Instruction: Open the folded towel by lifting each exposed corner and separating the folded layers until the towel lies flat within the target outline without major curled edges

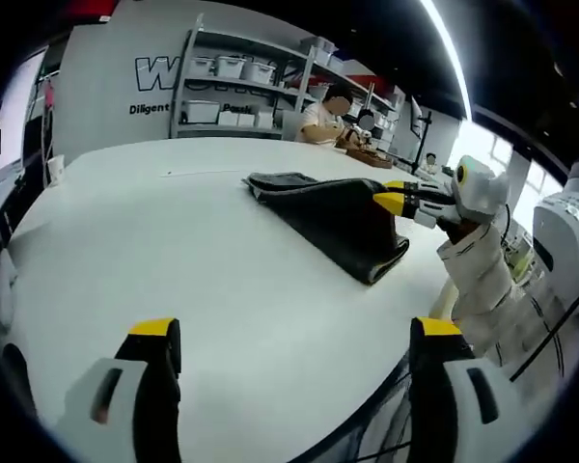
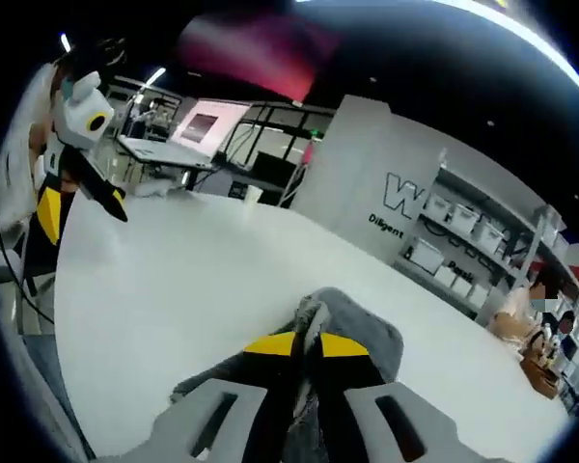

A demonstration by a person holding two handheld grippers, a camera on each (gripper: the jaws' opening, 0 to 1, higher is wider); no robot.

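On the desk (image 1: pixel 174 241), the folded towel (image 1: pixel 333 224) lies toward one o'clock in the left gripper view, with the right gripper (image 1: pixel 391 194) at its three-o'clock end, fingers closed on a raised fold. The left gripper (image 1: pixel 294 333) sits at six o'clock, fingers apart above the bare desk. Behind the desk, at twelve o'clock, stand shelves (image 1: pixel 241 92) holding bins; a seated person (image 1: pixel 320 121) works just right of them, beyond the towel.

Bright, even light off ceiling strip lamp (image 1: pixel 454 53); window glare below its far end. White table (image 1: pixel 203 260) slightly washed, shadows soft. Strong fisheye bending at edges; near jaws blurred
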